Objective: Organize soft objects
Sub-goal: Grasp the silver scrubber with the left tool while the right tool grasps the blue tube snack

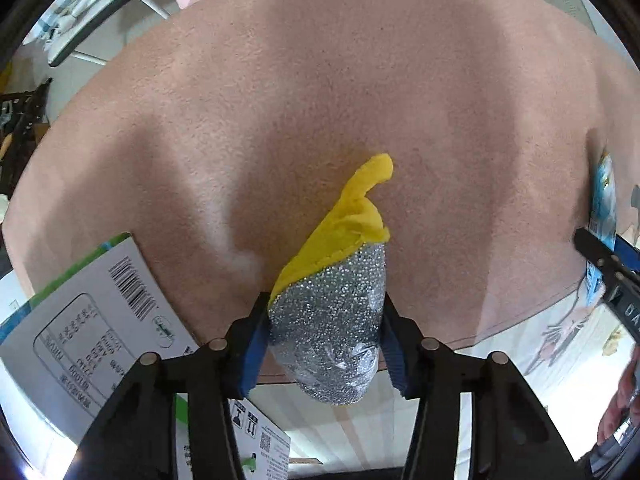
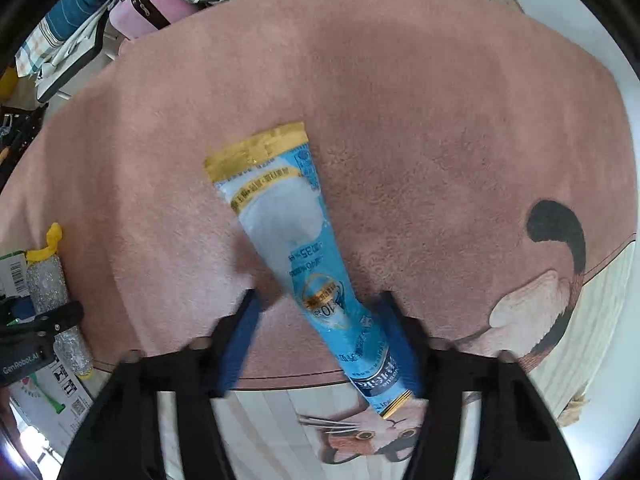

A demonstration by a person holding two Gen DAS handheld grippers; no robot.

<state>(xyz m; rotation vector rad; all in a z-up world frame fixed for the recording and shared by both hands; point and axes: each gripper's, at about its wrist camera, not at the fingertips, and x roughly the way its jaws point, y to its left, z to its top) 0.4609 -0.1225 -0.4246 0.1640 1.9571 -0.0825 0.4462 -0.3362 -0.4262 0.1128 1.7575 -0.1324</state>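
My left gripper [image 1: 326, 304] is shut on a silver glitter and yellow scrubbing cloth [image 1: 336, 280], held above the pink mat [image 1: 320, 80]. The cloth also shows at the far left of the right wrist view [image 2: 48, 280]. A blue and white soft tube with a gold end [image 2: 296, 248] lies on the mat [image 2: 440, 120] between the fingers of my right gripper [image 2: 320, 304]. The jaws stand wide apart; the tube rests against the right finger [image 2: 400, 336] only. The tube shows at the right edge of the left wrist view [image 1: 602, 208].
A white and green cardboard box [image 1: 80, 320] sits at the left front of the mat, also in the right wrist view [image 2: 48, 400]. A cat-print rug [image 2: 540, 320] lies under the mat's front right. Bags and furniture [image 2: 160, 0] stand beyond the mat's far left.
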